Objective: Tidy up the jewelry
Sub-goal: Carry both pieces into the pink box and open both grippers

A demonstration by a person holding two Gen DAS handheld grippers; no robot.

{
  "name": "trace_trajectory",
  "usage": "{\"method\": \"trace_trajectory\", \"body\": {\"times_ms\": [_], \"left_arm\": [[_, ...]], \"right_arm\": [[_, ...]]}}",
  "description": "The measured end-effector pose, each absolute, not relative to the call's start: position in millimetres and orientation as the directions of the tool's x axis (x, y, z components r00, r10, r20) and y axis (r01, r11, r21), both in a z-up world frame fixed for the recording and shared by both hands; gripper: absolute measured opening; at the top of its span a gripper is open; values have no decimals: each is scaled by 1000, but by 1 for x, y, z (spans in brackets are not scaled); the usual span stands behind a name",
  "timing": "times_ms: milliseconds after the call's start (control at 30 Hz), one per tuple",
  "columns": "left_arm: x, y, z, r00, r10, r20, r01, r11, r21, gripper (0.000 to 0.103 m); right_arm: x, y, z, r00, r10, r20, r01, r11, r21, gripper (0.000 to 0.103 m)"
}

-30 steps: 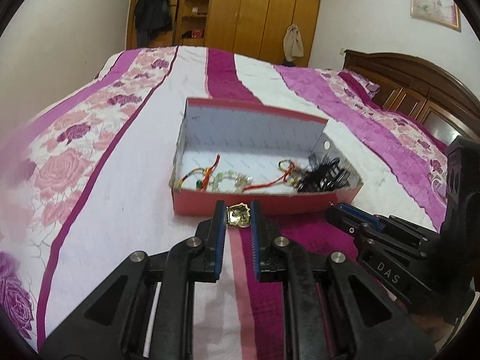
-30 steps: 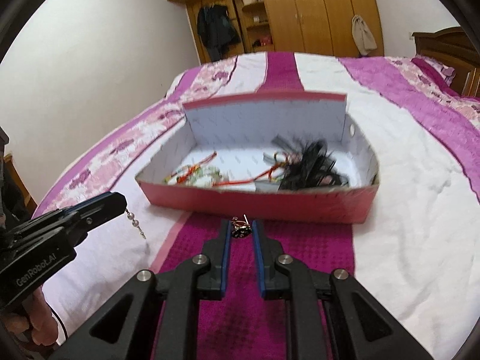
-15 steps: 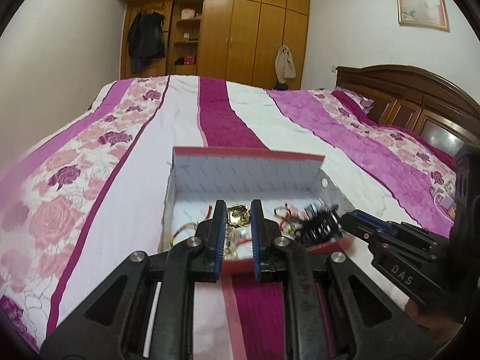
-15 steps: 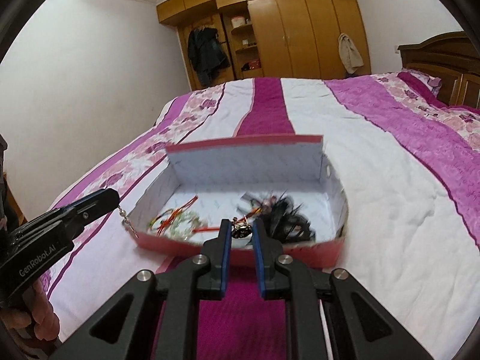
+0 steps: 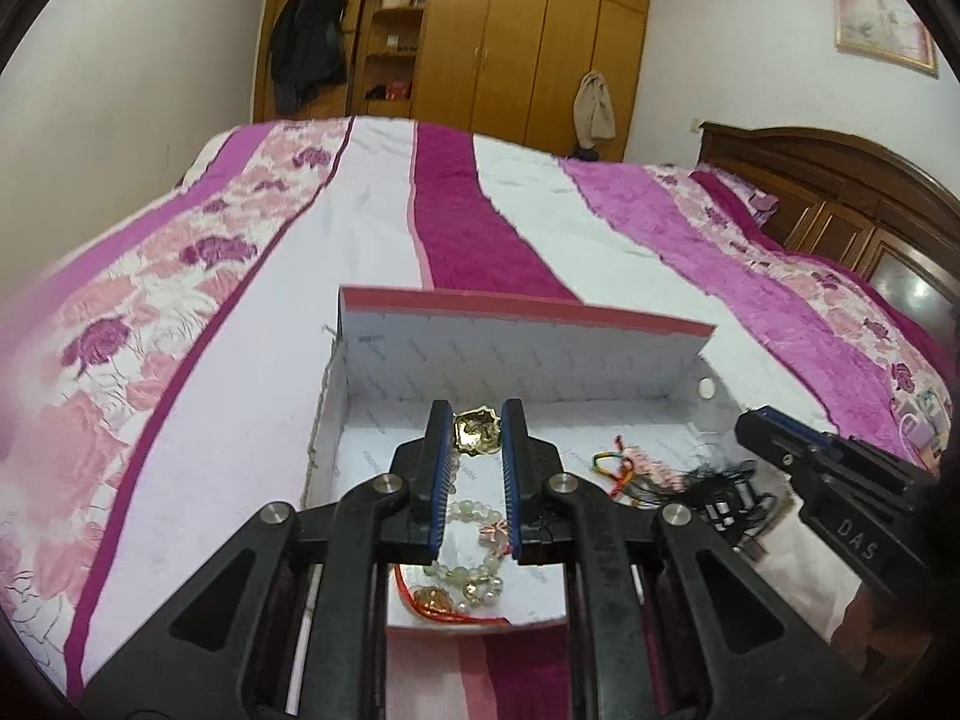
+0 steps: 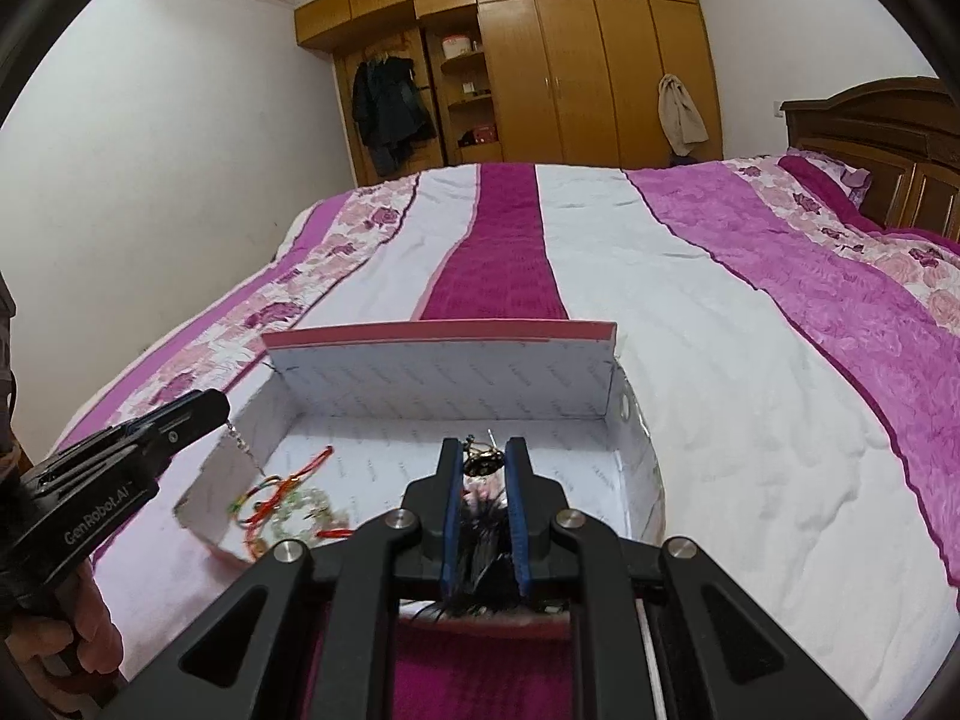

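A pink box (image 5: 516, 307) with a white inside lies on the bed; it also shows in the right wrist view (image 6: 444, 337). My left gripper (image 5: 477, 429) is shut on a gold pendant (image 5: 477, 433) and holds it over the box's left part. From the right wrist view, a small chain (image 6: 243, 443) hangs from it. My right gripper (image 6: 485, 457) is shut on a small dark earring (image 6: 483, 459), over the box's right part. Inside lie a bead bracelet (image 5: 474, 570), red thread bracelets (image 6: 276, 495) and black hair pieces (image 5: 726, 492).
The bed has a pink, white and magenta striped cover (image 6: 690, 300). A wooden headboard (image 5: 840, 192) stands at the right, a wooden wardrobe (image 6: 570, 60) at the far wall.
Both grippers have risen and moved forward from the bed in front of the box to above its inside, each still holding its piece.
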State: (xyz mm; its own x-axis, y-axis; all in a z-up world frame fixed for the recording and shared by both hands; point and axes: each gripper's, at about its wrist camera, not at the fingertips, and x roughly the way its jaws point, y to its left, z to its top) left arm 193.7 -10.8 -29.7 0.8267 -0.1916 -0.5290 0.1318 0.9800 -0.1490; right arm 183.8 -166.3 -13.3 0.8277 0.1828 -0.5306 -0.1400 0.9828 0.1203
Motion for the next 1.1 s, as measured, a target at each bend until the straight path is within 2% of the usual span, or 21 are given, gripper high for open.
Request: {"method": "trace_trajectory", "body": {"times_ms": [533, 600, 667, 800, 867, 1100], "left_arm": [[224, -11, -65, 732, -158, -663, 90, 987, -136, 11], [223, -13, -65, 728, -146, -670, 85, 989, -124, 14], [222, -12, -64, 729, -148, -668, 84, 988, -128, 18], [214, -11, -58, 734, -153, -661, 85, 987, -134, 22], [209, -11, -55, 737, -159, -657, 90, 986, -138, 23], [188, -13, -40, 764, -149, -628, 108, 989, -103, 29]], "right_arm": [[227, -176, -53, 726, 160, -669, -95, 987, 132, 17], [226, -176, -54, 723, 157, -673, -90, 987, 133, 21], [227, -176, -54, 720, 156, -677, -89, 987, 133, 33], [222, -178, -50, 724, 170, -668, -91, 984, 151, 35], [217, -177, -45, 732, 177, -657, -95, 983, 160, 41], [191, -171, -29, 766, 203, -610, -135, 979, 156, 52]]}}
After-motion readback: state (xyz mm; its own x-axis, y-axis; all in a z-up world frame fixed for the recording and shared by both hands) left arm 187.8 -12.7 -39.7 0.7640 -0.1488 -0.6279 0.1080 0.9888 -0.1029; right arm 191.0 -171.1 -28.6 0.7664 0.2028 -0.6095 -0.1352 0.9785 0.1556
